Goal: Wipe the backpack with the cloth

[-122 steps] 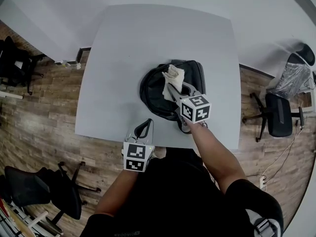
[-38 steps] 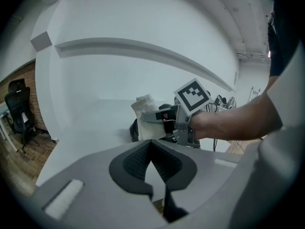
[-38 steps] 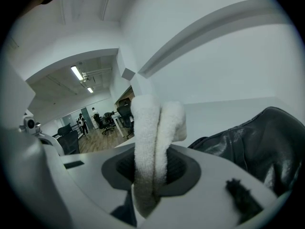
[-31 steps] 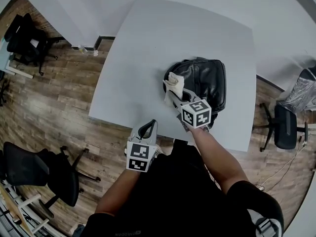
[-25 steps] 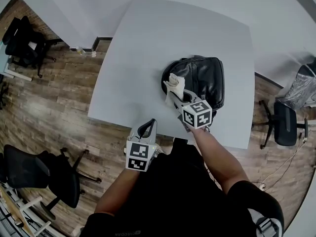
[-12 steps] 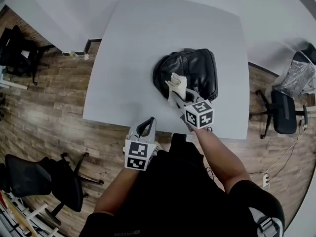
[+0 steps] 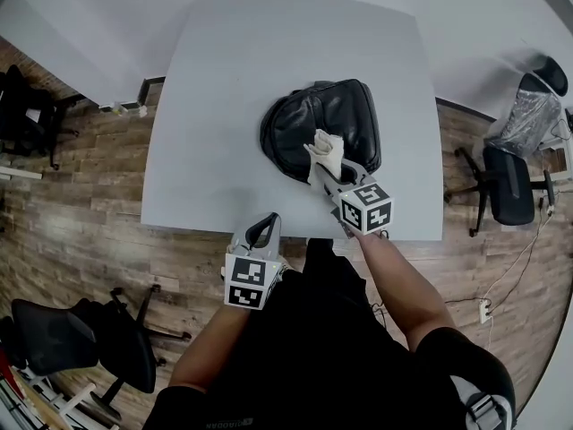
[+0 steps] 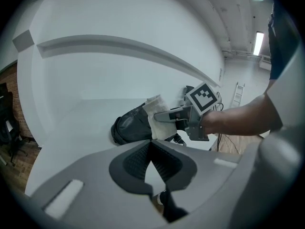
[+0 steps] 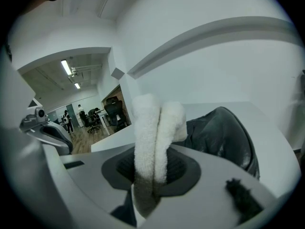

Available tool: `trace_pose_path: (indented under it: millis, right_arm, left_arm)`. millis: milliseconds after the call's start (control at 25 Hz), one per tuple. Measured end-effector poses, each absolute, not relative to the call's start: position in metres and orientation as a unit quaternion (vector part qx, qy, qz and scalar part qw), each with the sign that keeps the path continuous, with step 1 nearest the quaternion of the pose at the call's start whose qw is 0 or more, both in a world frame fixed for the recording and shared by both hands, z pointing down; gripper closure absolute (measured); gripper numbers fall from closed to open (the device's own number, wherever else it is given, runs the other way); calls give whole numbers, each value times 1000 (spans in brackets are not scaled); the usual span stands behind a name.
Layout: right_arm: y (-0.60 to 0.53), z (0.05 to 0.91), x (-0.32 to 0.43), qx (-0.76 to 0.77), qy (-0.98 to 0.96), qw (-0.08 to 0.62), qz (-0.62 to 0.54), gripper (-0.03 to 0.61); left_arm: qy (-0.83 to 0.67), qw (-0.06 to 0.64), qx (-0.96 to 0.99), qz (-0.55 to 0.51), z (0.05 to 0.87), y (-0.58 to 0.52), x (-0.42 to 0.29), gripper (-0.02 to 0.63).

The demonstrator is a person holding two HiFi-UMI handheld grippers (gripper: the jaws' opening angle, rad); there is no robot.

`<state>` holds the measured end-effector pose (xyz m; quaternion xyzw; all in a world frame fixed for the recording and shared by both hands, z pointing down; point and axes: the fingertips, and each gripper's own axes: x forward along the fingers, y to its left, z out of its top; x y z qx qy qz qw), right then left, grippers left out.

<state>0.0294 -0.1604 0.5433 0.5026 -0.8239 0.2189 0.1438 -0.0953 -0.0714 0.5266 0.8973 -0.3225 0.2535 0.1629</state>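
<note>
The right tongs (image 7: pixel 329 170) grip the folded white cloth (image 7: pixel 324 147) over the near side of the black backpack (image 7: pixel 304 115), whose bulk lies ahead across the bench (image 7: pixel 215 106) (left tongs (image 7: pixel 261 232), closed and empty, hang farther off).

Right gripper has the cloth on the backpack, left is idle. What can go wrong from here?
1. The left gripper hangs shut and empty at the table's near edge, so nothing braces the backpack; a wiping stroke may slide it across the smooth top.
2. The right gripper pinches the cloth as a narrow folded bunch; drag on the bag might tug it out of the jaws.
</note>
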Motion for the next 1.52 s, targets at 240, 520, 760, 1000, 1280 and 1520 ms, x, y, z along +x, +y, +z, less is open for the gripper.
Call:
trace_pose_path:
  millis: [240, 520, 760, 1000, 1280, 1520]
  right_arm:
    - [-151, 542, 54, 523, -811, 146, 218, 485]
    - [-144, 534, 81, 545, -798, 143, 215, 485]
    - [-136, 529, 98, 562, -787, 143, 210, 485]
    - [-129, 525, 115, 580, -774, 148, 205, 485]
    - [-124, 516, 124, 600, -760, 151, 198, 485]
    - [-120, 504, 131, 613, -753, 148, 187, 485]
  left_arm:
    - [-307, 161, 903, 254, 527, -72, -84, 607]
    - [-293, 154, 909, 252, 523, -69, -71, 607]
    - [-290, 150, 912, 247, 519, -66, -70, 607]
    - [-291, 146, 915, 238, 512, -63, -71, 607]
    - [-290, 149, 918, 225, 507, -57, -77, 607]
    - [-285, 149, 921, 220, 506, -51, -78, 606]
